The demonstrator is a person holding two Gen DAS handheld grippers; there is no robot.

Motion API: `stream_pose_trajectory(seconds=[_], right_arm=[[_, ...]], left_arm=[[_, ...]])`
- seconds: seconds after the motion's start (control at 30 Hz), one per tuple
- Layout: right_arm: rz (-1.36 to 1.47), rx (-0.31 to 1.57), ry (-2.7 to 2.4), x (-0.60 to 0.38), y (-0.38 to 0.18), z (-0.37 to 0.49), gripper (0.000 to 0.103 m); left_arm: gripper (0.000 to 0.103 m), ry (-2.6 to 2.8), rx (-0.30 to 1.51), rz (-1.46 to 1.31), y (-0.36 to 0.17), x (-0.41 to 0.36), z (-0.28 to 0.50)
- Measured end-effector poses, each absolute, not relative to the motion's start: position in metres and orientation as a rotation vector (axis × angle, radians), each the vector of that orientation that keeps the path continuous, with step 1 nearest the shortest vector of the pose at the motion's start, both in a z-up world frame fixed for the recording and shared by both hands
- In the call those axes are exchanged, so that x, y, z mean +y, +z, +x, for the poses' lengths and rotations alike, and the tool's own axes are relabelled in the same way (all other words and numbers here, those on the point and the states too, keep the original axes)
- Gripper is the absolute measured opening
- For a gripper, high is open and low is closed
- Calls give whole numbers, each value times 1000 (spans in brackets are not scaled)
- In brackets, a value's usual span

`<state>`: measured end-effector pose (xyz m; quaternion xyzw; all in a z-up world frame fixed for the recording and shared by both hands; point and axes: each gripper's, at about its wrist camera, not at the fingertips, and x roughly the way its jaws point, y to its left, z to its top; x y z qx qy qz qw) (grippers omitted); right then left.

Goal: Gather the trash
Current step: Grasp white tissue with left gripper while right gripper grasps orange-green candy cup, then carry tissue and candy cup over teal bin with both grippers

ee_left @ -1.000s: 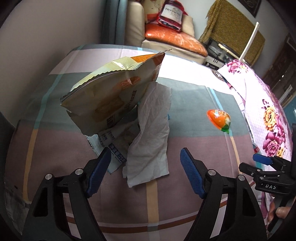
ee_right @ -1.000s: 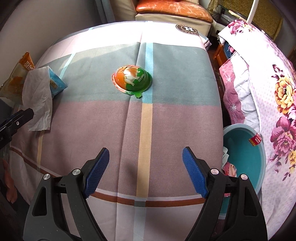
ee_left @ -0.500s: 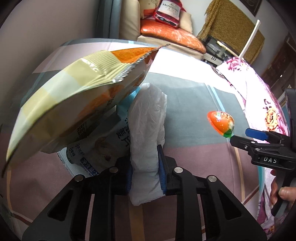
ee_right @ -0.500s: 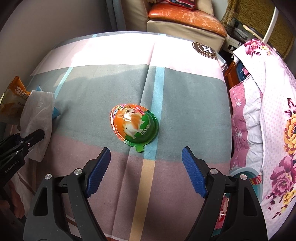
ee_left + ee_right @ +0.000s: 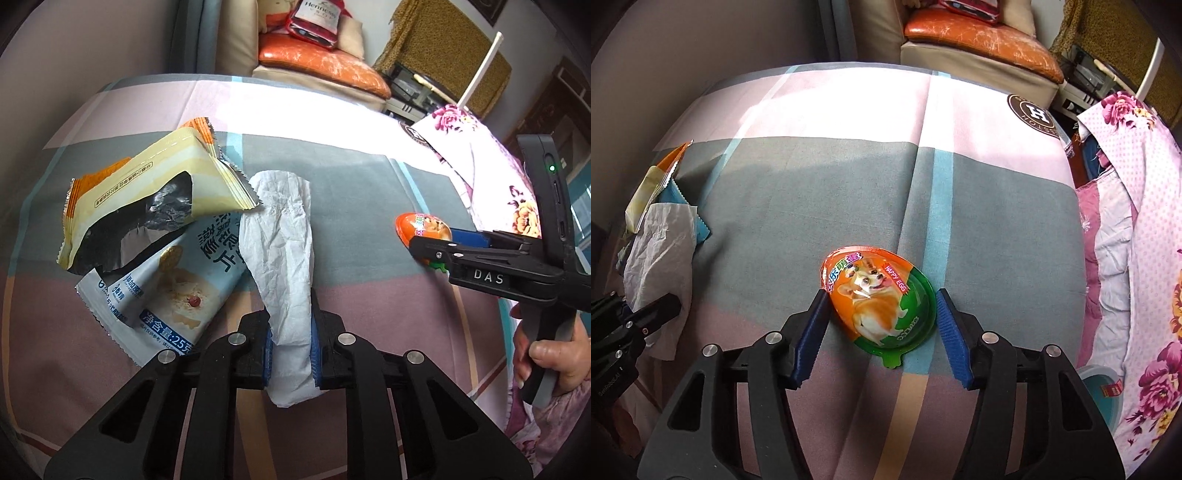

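Note:
My left gripper [image 5: 291, 332] is shut on the lower end of a crumpled white tissue [image 5: 284, 236]. The tissue lies on the checked tablecloth beside a torn yellow-orange snack wrapper [image 5: 147, 192] and a blue-white packet [image 5: 173, 295]. In the right wrist view an orange-green egg-shaped package [image 5: 875, 295] with a dog picture lies flat on the cloth. My right gripper [image 5: 881, 306] straddles it. Its jaws are closing, and the blue pads stand right at the package's two edges. In the left wrist view the right gripper [image 5: 436, 240] reaches that package [image 5: 421, 227] from the right.
The table is covered by a pink, grey and blue checked cloth [image 5: 849, 166]. A floral fabric [image 5: 1145, 221] hangs at its right side, with a blue basin [image 5: 1104, 391] holding scraps on the floor below. A sofa with an orange cushion [image 5: 979, 33] stands behind the table.
The left jaws closed on the tissue. The right gripper moved up the table to the egg package and its jaws narrowed around it. The snack wrapper shifted.

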<state>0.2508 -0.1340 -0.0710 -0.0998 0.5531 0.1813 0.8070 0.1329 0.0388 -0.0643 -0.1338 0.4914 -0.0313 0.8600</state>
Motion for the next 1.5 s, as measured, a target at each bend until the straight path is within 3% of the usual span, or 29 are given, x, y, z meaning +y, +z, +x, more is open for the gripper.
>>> stream_pose_trajectory(seconds=[0.9,1.5], right_arm=[[21,1139,168,-274,-36,117,55],[169,1063,59,-365,-26,72,55]], left_arm=[[14,-338,1075,-138,-37,-76,96],[14,-482,1096,19,-29,-182,91]])
